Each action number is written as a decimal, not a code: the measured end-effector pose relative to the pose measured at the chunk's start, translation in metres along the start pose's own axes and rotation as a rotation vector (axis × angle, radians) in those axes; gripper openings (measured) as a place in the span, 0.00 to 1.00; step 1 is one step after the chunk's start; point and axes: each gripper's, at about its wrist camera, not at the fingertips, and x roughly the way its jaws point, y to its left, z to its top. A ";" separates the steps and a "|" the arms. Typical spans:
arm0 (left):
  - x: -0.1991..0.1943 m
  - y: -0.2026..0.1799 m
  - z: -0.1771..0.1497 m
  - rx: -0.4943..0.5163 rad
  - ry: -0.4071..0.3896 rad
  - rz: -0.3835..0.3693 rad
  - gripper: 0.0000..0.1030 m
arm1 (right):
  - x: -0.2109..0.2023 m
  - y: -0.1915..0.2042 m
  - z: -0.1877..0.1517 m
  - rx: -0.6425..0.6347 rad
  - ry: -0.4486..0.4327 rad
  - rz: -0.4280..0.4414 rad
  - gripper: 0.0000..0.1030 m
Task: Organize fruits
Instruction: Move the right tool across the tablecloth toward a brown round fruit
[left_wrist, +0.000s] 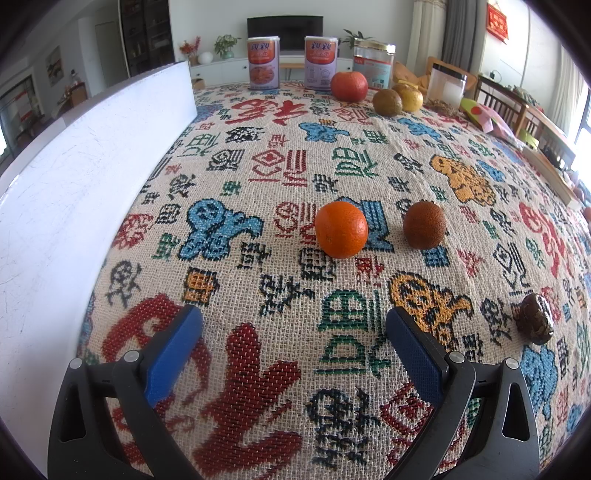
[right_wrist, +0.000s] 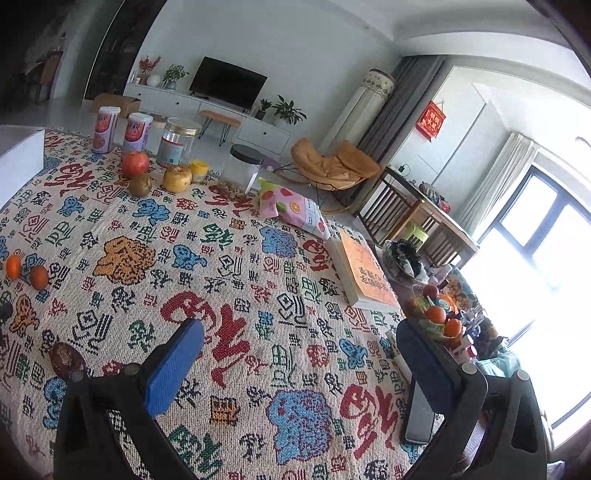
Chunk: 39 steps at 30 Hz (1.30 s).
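On the patterned tablecloth (left_wrist: 280, 177) a bright orange tangerine (left_wrist: 341, 229) and a browner one (left_wrist: 424, 225) sit side by side just ahead of my left gripper (left_wrist: 293, 326), which is open and empty. A dark wrinkled fruit (left_wrist: 534, 318) lies to its right. At the far edge stand a red apple (left_wrist: 348, 85), a brown fruit (left_wrist: 386, 102) and a yellow fruit (left_wrist: 410, 96). My right gripper (right_wrist: 301, 341) hangs open over the cloth, nothing between its fingers. In the right wrist view the two tangerines (right_wrist: 26, 271) lie far left, the dark fruit (right_wrist: 66, 359) by the left finger.
A white box (left_wrist: 74, 177) runs along the left side. Two cans (left_wrist: 263, 62), a glass jar (left_wrist: 373, 62) and a clear canister (left_wrist: 447, 86) line the far edge. A snack bag (right_wrist: 295, 212), an orange book (right_wrist: 364, 273) and a phone (right_wrist: 419, 417) lie toward the right edge.
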 end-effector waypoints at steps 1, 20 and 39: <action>0.000 0.000 0.000 0.000 0.000 0.000 0.97 | 0.001 0.000 -0.001 0.001 0.003 -0.001 1.00; 0.000 0.000 0.000 0.000 0.000 0.000 0.97 | 0.008 0.003 -0.006 0.009 0.027 0.017 1.00; 0.000 0.000 0.000 0.000 0.000 0.000 0.97 | 0.008 0.008 -0.006 0.011 0.030 0.044 1.00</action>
